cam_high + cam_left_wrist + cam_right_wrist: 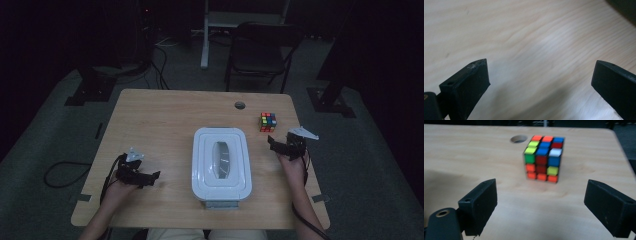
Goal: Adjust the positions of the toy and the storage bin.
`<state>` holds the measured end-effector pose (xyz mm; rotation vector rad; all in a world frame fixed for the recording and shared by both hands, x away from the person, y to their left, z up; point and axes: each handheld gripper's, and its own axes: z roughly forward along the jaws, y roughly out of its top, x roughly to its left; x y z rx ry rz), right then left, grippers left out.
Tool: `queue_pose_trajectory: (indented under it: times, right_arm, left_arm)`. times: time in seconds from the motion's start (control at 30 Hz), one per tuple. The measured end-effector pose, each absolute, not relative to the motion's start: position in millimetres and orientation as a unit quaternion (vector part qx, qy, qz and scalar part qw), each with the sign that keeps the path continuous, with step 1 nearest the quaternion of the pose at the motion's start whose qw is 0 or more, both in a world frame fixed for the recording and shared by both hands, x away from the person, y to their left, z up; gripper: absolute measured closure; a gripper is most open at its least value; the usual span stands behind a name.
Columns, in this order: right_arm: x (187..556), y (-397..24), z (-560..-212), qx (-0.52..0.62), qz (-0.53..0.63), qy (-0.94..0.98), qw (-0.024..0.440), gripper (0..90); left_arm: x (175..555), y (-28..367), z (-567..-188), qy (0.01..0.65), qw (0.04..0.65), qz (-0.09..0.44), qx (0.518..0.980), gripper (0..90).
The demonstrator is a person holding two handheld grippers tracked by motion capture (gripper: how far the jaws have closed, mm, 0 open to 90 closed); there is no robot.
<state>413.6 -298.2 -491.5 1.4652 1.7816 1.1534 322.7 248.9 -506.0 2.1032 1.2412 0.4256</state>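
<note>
A scrambled colour cube stands on the wooden table at the back right. In the right gripper view the cube is a short way ahead of my right gripper, whose jaws stand wide apart with nothing between them. In the high view the right gripper hovers just in front of the cube, right of a white lidded box. My left gripper is at the table's front left, left of the box; its jaws are wide apart over bare wood.
The white box with a clear oval window sits at the table's middle front. A round cable hole lies behind it. A dark folding chair and stand legs are on the floor beyond the table.
</note>
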Motion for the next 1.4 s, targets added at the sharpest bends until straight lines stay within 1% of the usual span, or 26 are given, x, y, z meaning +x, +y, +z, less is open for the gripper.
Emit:
queue_pose_trajectory:
  times: [0.17, 0.2, 0.23, 0.33, 0.43, 0.63, 0.97, 1.13, 1.23, 1.3, 1.33, 1.37, 1.4]
  right_arm:
    - [432, -298, -489, 0.545, 0.433, 0.664, 0.274, 11.5]
    - [443, -297, -491, 0.552, 0.428, 0.663, 0.270, 11.5]
    - [447, -297, -493, 0.553, 0.430, 0.663, 0.263, 11.4]
    - [459, -293, -496, 0.560, 0.417, 0.666, 0.262, 11.4]
    - [468, -289, -499, 0.567, 0.408, 0.668, 0.258, 11.4]
    - [485, -285, -502, 0.574, 0.386, 0.673, 0.263, 11.5]
    - [505, -275, -515, 0.585, 0.363, 0.682, 0.245, 11.5]
    - [510, -273, -516, 0.593, 0.362, 0.677, 0.244, 13.6]
    - [513, -271, -517, 0.596, 0.350, 0.681, 0.244, 18.0]
    - [513, -271, -517, 0.597, 0.349, 0.681, 0.244, 24.9]
    - [513, -271, -517, 0.597, 0.349, 0.681, 0.244, 24.9]
    - [512, -271, -517, 0.597, 0.349, 0.680, 0.242, 28.3]
    - [509, -269, -515, 0.592, 0.342, 0.683, 0.258, 33.4]
  left_arm:
    - [310, 262, -517, 0.488, 0.317, 0.154, 0.799, 2.2]
    - [308, 264, -518, 0.489, 0.319, 0.159, 0.796, 2.1]
    - [306, 265, -519, 0.491, 0.317, 0.163, 0.795, 2.2]
    - [303, 269, -520, 0.492, 0.321, 0.171, 0.791, 2.2]
    - [301, 268, -524, 0.483, 0.317, 0.194, 0.793, 2.1]
    - [300, 267, -524, 0.480, 0.312, 0.198, 0.796, 2.2]
    - [299, 267, -524, 0.480, 0.312, 0.199, 0.795, 2.2]
    - [299, 267, -524, 0.480, 0.313, 0.199, 0.795, 2.1]
    - [299, 267, -524, 0.480, 0.313, 0.199, 0.795, 2.1]
    - [299, 267, -524, 0.480, 0.313, 0.199, 0.795, 2.1]
    - [299, 267, -524, 0.480, 0.313, 0.199, 0.795, 2.1]
    - [299, 267, -524, 0.480, 0.313, 0.199, 0.795, 2.1]
    - [299, 267, -524, 0.480, 0.313, 0.199, 0.795, 2.1]
